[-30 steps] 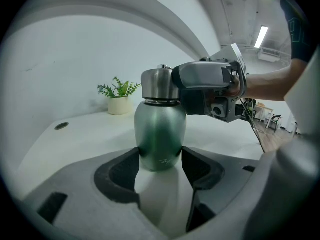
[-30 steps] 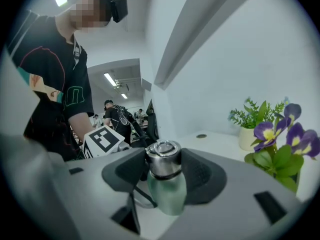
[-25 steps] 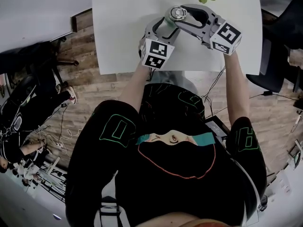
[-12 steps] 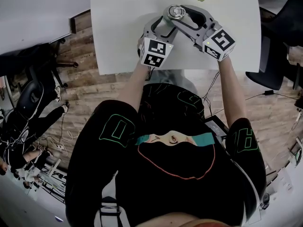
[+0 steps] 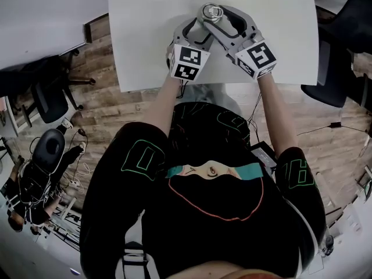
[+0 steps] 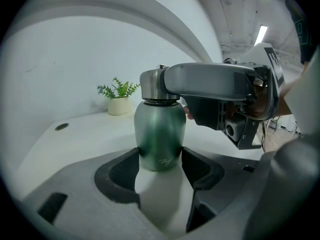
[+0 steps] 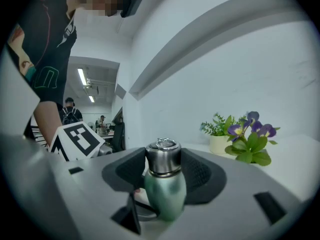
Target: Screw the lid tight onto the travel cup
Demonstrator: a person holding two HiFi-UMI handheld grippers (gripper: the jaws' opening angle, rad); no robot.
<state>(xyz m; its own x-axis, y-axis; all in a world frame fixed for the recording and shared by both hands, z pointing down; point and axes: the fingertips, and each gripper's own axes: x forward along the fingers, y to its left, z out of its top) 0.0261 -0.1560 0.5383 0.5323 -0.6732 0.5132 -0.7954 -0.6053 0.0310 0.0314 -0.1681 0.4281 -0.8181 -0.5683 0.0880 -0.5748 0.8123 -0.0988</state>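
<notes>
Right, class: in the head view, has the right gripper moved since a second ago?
Yes. The right gripper has swung its back end round the cup toward the near edge of the table, its tips staying at the lid.

You stand at a white table that fills the upper middle of the head view, set on a wood-plank floor. A second white table takes the upper left corner. A black office chair sits at the right edge, and another chair at the left has loose cables below it. A plain white wall rises behind the table. Strip lights show at the left of the right gripper view.
</notes>
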